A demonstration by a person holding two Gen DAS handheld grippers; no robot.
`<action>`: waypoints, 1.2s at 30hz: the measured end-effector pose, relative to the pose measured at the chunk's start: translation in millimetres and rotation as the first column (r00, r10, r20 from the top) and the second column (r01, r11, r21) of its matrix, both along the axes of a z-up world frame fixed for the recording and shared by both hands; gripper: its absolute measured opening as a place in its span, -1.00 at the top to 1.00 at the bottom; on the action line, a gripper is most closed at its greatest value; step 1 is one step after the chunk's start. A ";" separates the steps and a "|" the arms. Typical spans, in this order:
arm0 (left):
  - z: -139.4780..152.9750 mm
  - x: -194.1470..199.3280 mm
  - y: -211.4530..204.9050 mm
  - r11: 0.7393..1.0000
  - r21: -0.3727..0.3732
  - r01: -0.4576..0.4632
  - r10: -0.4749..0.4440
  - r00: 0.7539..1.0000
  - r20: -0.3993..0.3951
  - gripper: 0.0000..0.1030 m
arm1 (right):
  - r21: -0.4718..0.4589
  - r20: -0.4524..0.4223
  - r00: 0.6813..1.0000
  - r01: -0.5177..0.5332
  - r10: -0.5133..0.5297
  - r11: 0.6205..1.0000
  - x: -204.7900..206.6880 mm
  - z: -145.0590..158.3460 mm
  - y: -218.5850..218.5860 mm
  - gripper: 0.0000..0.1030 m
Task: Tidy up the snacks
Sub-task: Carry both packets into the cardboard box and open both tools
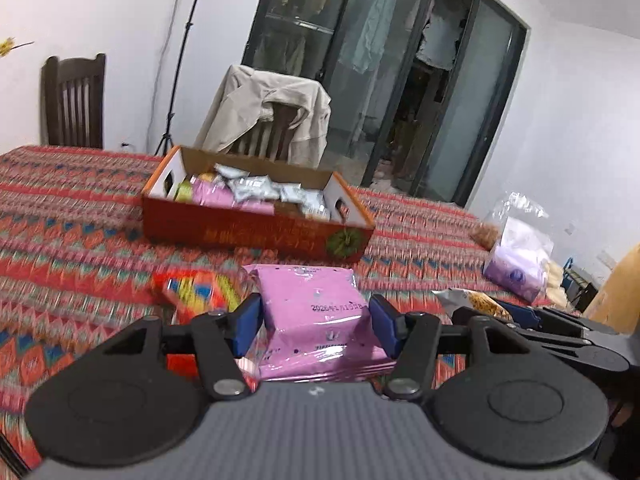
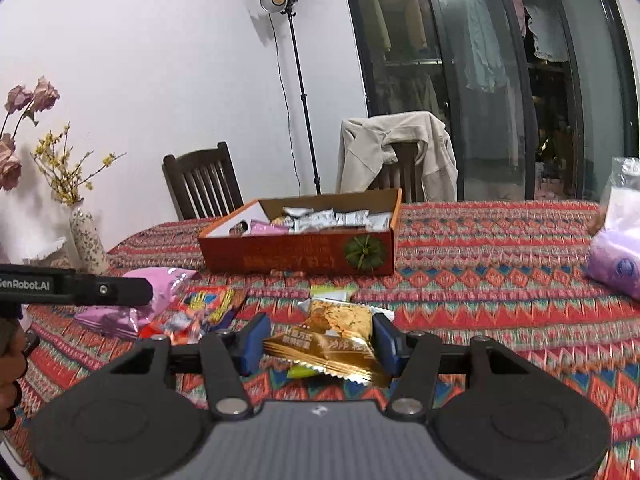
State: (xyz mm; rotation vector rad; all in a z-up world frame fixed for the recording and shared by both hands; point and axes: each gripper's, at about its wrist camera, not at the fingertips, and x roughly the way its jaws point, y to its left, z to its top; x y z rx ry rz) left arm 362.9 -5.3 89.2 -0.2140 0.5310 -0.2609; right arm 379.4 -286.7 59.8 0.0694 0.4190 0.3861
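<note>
My left gripper [image 1: 316, 322] is shut on a pink snack packet [image 1: 312, 300], its blue pads pressing both sides, lifted above the patterned tablecloth. My right gripper [image 2: 318, 340] is shut on a golden snack packet [image 2: 336, 332] with a green packet edge [image 2: 298, 370] showing beneath it. Ahead of both stands an orange cardboard box [image 1: 256, 232] [image 2: 300, 256] holding several silver and pink packets. A red and yellow packet [image 1: 200, 290] [image 2: 208, 304] lies on the cloth at the left. In the right wrist view the left gripper [image 2: 148, 292] appears at the left with the pink packet [image 2: 160, 288].
A clear bag with purple packs [image 1: 516, 256] [image 2: 616, 256] sits at the right. A vase of flowers [image 2: 86, 240] stands at the table's far left. Two wooden chairs [image 2: 204, 184], one draped with a beige jacket [image 1: 276, 116], stand behind the table, plus a lamp stand [image 2: 304, 100].
</note>
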 end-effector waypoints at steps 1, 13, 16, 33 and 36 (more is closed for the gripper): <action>4.6 10.9 1.7 1.000 -0.002 0.002 -0.002 1.000 0.004 -0.15 | -0.001 0.013 1.000 -0.010 0.010 1.000 10.0 6.1 1.7 -0.07; 38.8 197.7 21.8 1.000 -0.017 -0.002 0.002 1.000 -0.018 -0.15 | -0.090 -0.084 0.994 -0.082 0.074 0.993 251.2 30.6 49.5 -0.07; 33.6 246.5 14.7 1.000 -0.010 0.003 -0.004 0.999 -0.039 -0.15 | -0.154 -0.121 0.992 -0.062 0.044 0.986 293.8 15.8 64.7 -0.07; -64.4 382.1 -54.0 0.992 0.065 0.110 -0.088 0.958 -0.274 -0.31 | -0.357 -0.070 0.997 -0.058 0.035 0.932 317.7 -31.1 85.4 -0.35; -53.8 379.4 -47.1 0.993 0.045 0.108 -0.092 0.958 -0.273 -0.46 | -0.335 -0.063 0.997 -0.065 0.047 0.940 306.3 -13.7 75.1 -0.44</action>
